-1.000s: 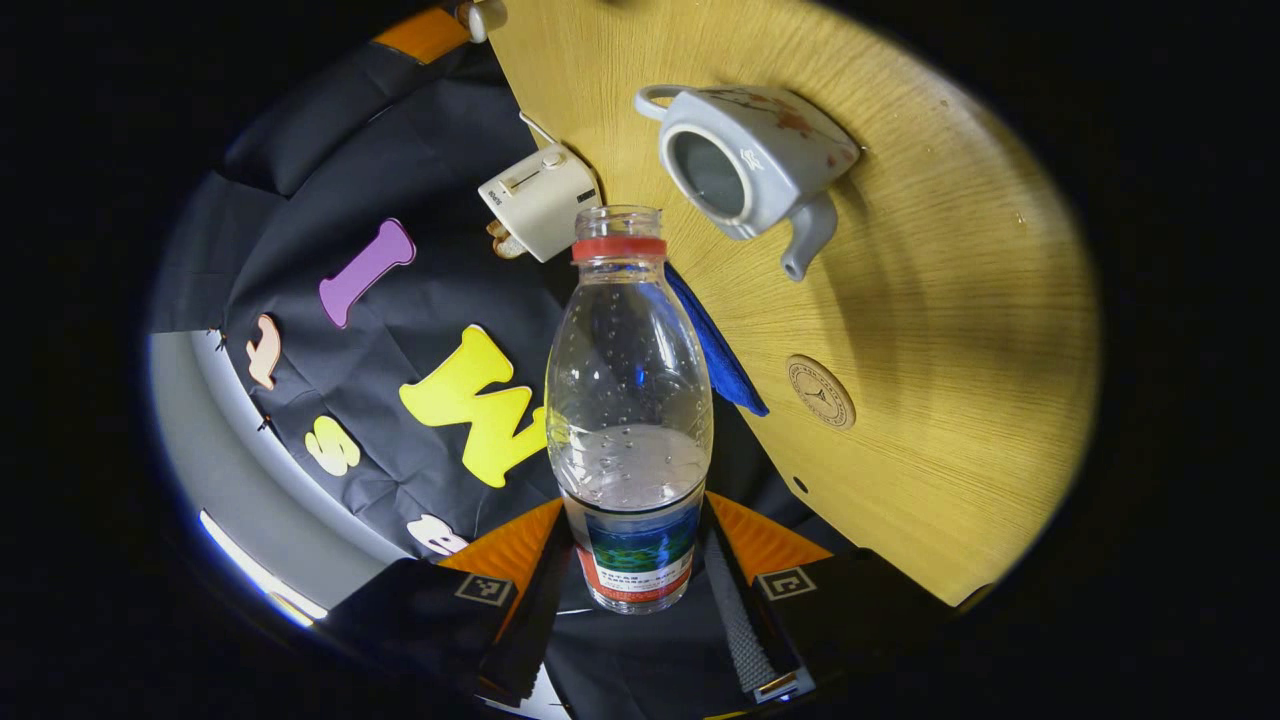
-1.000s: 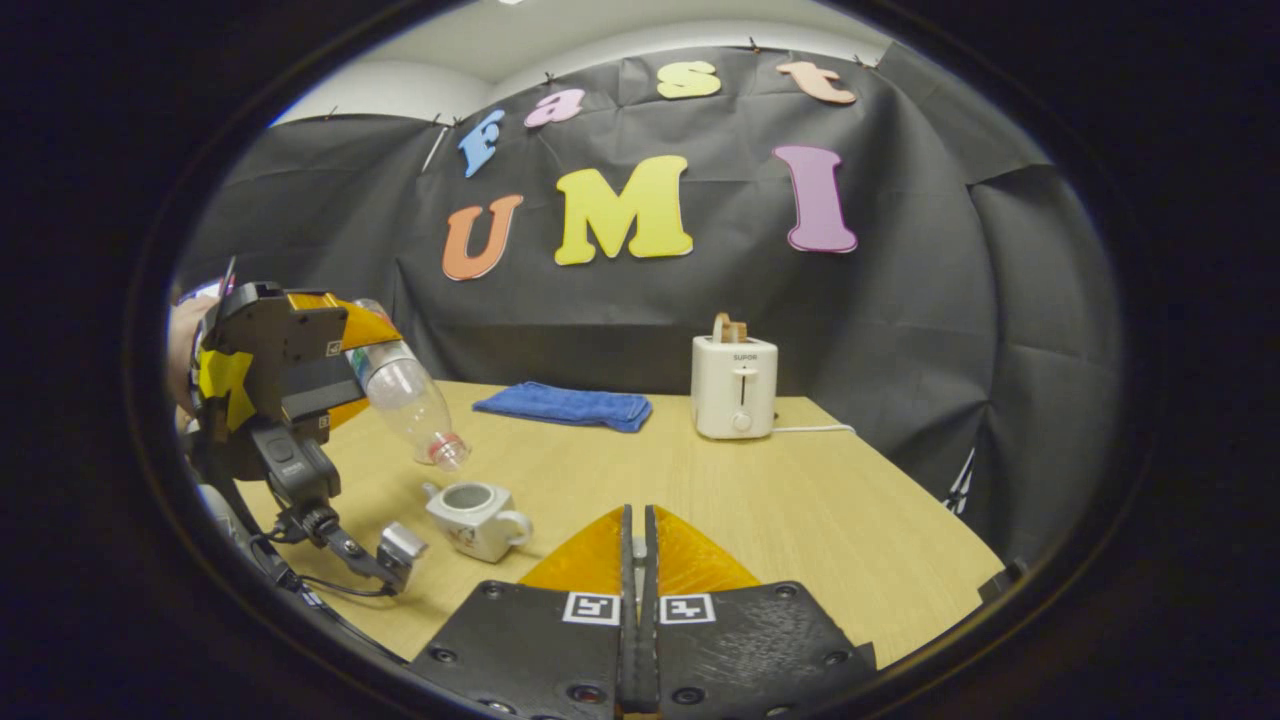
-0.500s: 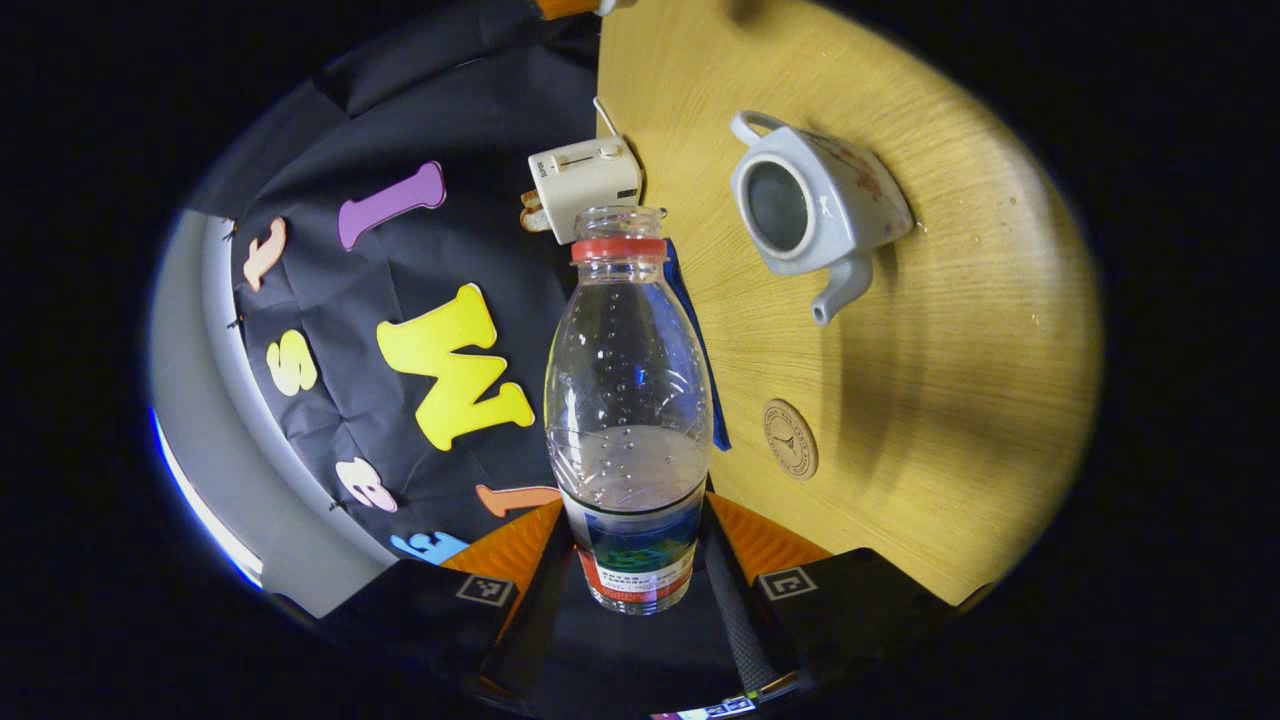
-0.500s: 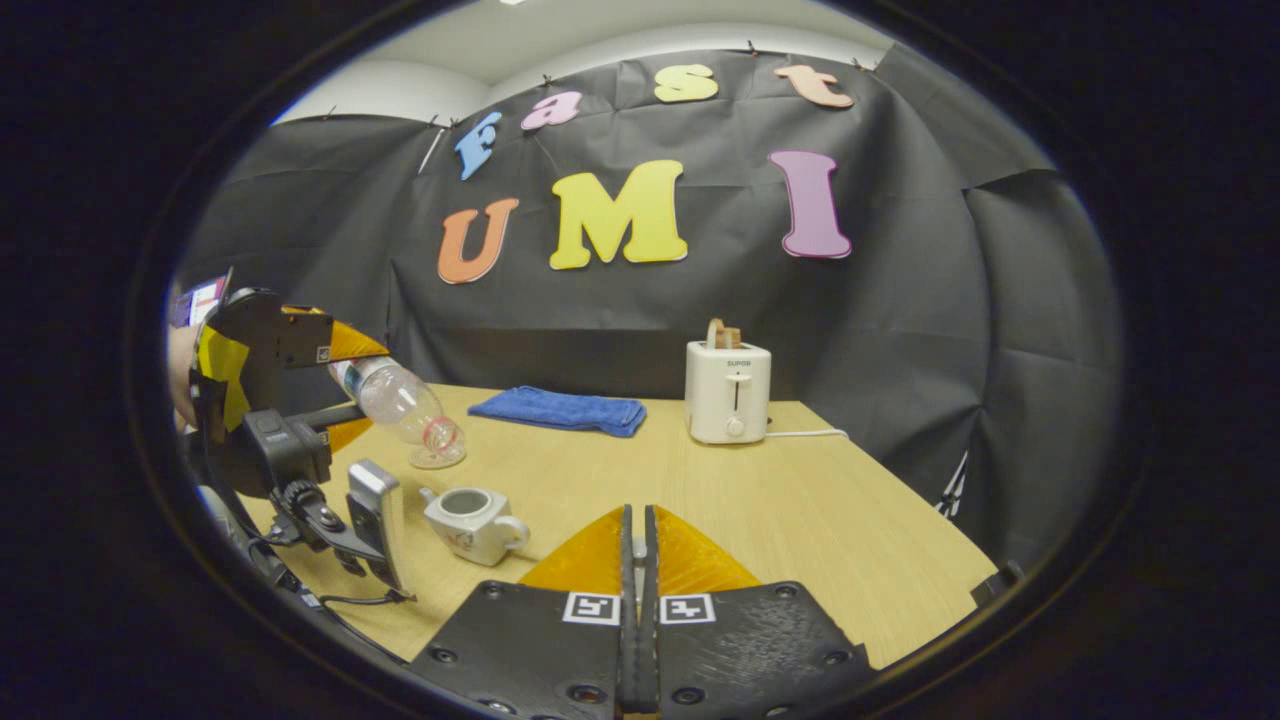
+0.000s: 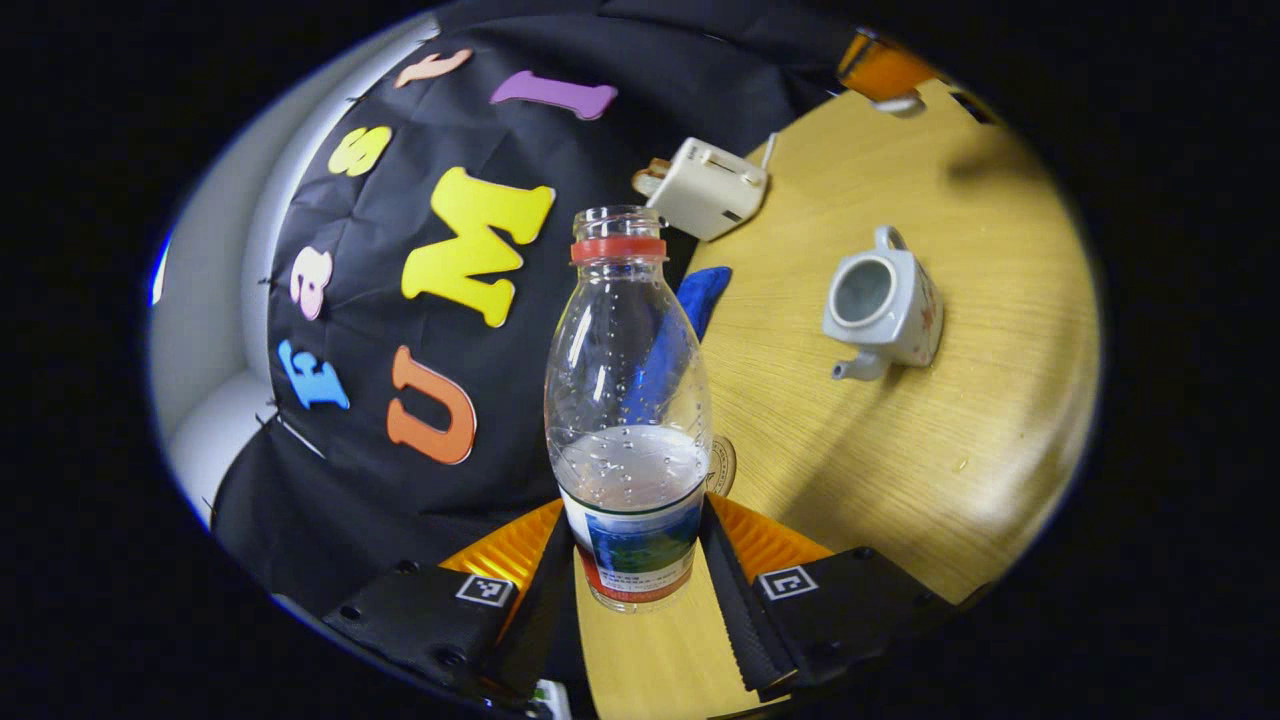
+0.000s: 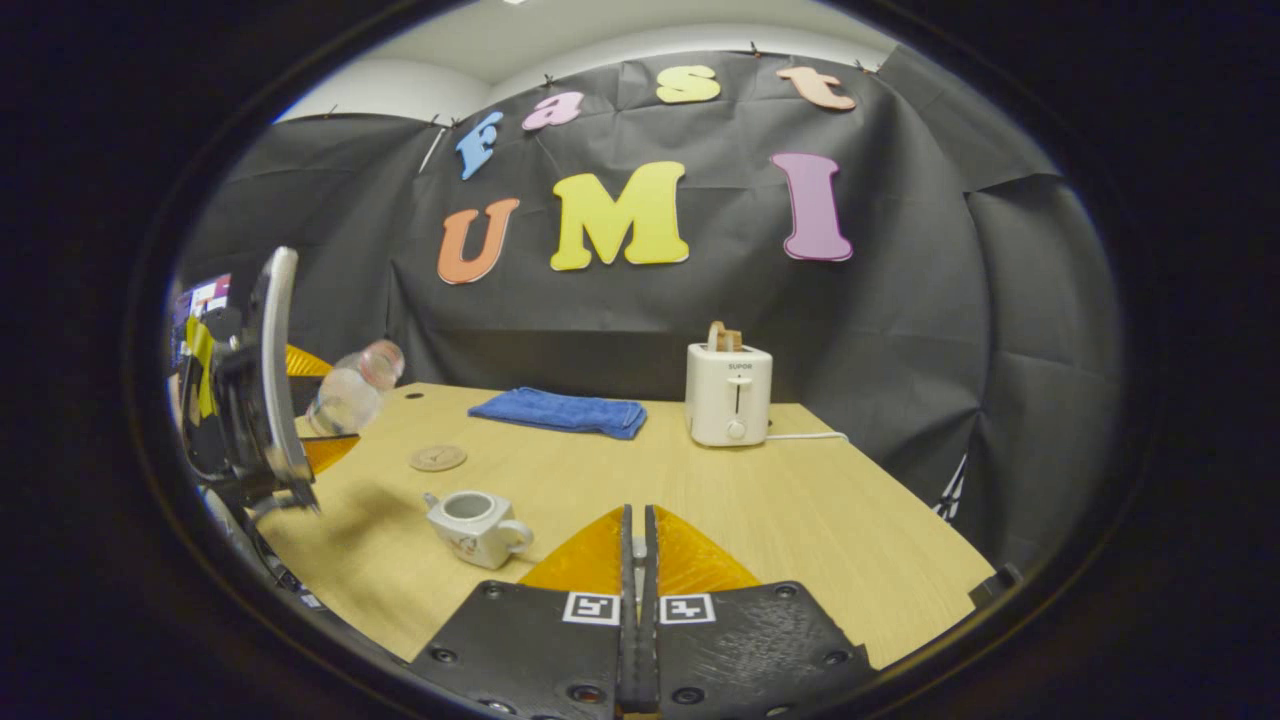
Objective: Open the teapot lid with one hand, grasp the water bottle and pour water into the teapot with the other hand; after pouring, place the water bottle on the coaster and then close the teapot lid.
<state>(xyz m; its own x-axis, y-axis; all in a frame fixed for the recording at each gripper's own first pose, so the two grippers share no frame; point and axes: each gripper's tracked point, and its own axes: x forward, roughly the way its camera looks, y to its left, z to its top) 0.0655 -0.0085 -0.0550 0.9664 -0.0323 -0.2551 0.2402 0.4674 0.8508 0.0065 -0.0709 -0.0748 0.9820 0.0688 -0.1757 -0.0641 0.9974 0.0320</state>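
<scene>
My left gripper (image 5: pixel 635 515) is shut on the lower body of a clear water bottle (image 5: pixel 628 400) with a red neck ring, no cap and some water inside. In the right gripper view that bottle (image 6: pixel 350 392) is raised at the table's left edge, neck tilted up, above and left of the round coaster (image 6: pixel 438 458). The white teapot (image 5: pixel 885 310) stands open on the table, also seen as the teapot (image 6: pixel 475 525) right of the bottle. My right gripper (image 6: pixel 637 520) has its fingers pressed together. In the left gripper view the right gripper (image 5: pixel 885 75) carries a small white lid (image 5: pixel 897 103) at its tips.
A white toaster (image 6: pixel 733 393) stands at the back of the wooden table (image 6: pixel 800 520), with a folded blue cloth (image 6: pixel 560 410) to its left. The coaster (image 5: pixel 722 465) peeks out behind the bottle in the left gripper view.
The left gripper has swung the bottle up from its downward tilt over the teapot and drawn it back to the left. The coaster is now uncovered. The right gripper has stayed put.
</scene>
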